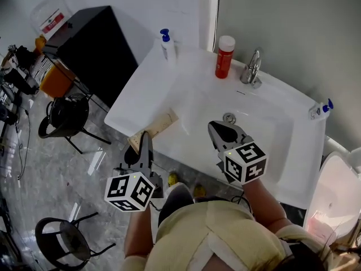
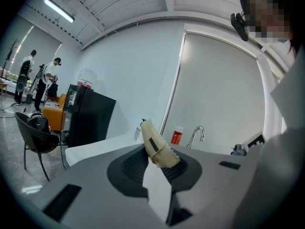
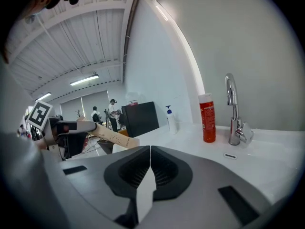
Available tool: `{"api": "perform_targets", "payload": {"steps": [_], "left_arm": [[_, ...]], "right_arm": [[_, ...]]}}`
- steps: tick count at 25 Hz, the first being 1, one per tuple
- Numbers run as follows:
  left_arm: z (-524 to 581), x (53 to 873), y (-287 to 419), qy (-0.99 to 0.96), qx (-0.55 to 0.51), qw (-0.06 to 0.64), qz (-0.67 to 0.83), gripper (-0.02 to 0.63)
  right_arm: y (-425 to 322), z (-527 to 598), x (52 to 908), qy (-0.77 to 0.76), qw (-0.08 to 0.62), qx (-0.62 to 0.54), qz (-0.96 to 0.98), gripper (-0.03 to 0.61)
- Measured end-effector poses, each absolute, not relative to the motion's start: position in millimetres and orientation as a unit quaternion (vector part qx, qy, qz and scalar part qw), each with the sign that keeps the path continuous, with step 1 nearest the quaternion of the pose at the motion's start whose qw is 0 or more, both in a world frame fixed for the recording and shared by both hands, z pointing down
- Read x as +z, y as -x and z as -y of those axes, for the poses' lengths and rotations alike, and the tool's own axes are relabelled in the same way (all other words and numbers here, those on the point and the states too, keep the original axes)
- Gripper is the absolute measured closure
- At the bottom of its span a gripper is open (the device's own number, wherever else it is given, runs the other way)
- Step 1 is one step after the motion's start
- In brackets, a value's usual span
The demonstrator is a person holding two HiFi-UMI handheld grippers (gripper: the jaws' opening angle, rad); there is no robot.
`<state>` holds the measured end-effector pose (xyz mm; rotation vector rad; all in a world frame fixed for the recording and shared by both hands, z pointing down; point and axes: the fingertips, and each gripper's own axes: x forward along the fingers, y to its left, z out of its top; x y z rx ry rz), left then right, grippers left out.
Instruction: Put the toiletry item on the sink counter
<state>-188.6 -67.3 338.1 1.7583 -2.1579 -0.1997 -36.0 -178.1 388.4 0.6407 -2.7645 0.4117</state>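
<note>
The toiletry item is a cream-coloured tube (image 1: pixel 159 125), held level over the front left edge of the white sink counter (image 1: pixel 141 89). My left gripper (image 1: pixel 145 135) is shut on it near its crimped end; in the left gripper view the tube (image 2: pixel 157 147) sticks up from between the pads. Over the basin, just in front of the drain, my right gripper (image 1: pixel 220 129) is shut with nothing between its jaws. The right gripper view shows the tube (image 3: pixel 112 136) and the left gripper (image 3: pixel 62 128) off to its left.
A blue-capped pump bottle (image 1: pixel 167 45), a red bottle (image 1: pixel 224 57) and a chrome faucet (image 1: pixel 252 68) stand along the back of the counter. A small blue-tipped item (image 1: pixel 320 109) lies at the right edge. A black cabinet (image 1: pixel 98 44) and a black chair (image 1: pixel 67 114) stand to the left.
</note>
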Motion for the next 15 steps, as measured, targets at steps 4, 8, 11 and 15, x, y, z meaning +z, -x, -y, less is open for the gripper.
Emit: {"api": "perform_targets", "payload": {"steps": [4, 8, 11, 15], "left_arm": [[82, 341, 201, -0.623, -0.075, 0.179, 0.757, 0.528], [103, 343, 213, -0.633, -0.076, 0.181, 0.749, 0.528], [119, 343, 224, -0.643, -0.077, 0.183, 0.740, 0.528], [135, 347, 239, -0.653, -0.077, 0.191, 0.728, 0.528]], "right_arm": [[41, 182, 390, -0.228, 0.139, 0.138, 0.954, 0.551], [50, 189, 397, -0.236, 0.145, 0.136, 0.951, 0.551], [56, 200, 400, -0.251, 0.147, 0.144, 0.946, 0.551], [64, 213, 402, -0.273, 0.148, 0.147, 0.939, 0.551]]}}
